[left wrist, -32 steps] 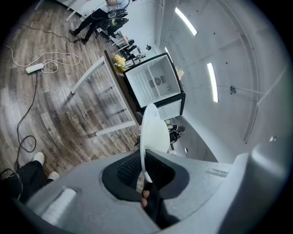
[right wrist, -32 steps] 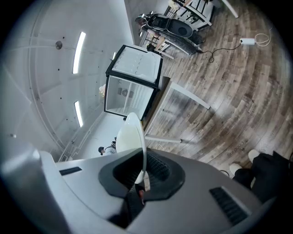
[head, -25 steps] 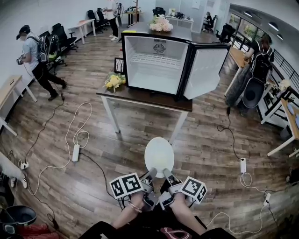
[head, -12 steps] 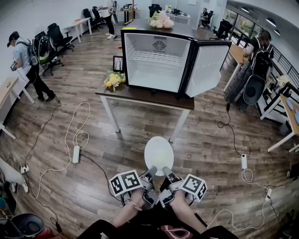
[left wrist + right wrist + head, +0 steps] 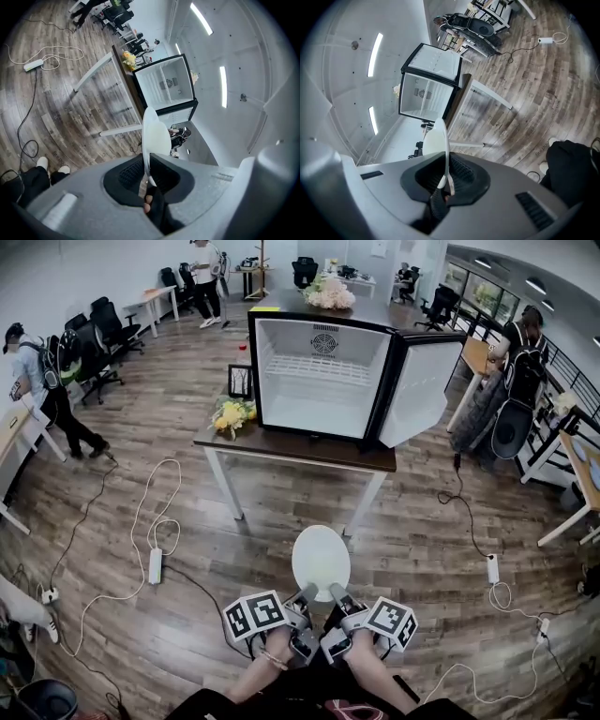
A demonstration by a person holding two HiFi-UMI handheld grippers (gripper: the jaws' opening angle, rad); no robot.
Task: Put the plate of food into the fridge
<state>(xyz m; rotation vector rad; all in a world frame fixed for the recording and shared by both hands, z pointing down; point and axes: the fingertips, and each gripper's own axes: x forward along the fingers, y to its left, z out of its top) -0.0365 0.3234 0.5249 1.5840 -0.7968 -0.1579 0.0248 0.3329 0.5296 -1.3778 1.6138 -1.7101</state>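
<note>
1. The left gripper (image 5: pixel 307 594) and the right gripper (image 5: pixel 336 593) sit close side by side. Each has its jaws narrowed onto the near rim of the white plate (image 5: pixel 321 559), one at each side of that edge.
2. The plate juts out ahead of the jaws, carried in the air over the wooden floor (image 5: pixel 441 540). No food can be made out on its pale face.
3. The fridge (image 5: pixel 323 381) stands well ahead of the grippers on a table (image 5: pixel 291 444). Its door (image 5: pixel 420 390) is swung open to the right, and the wire shelf inside looks bare.
4. Done, by my reading: the plate is picked up and the fridge is open.
5. Left: cross the floor still between the grippers and the table, slide the plate onto a shelf, let go with both grippers, and perhaps shut the door.
</note>
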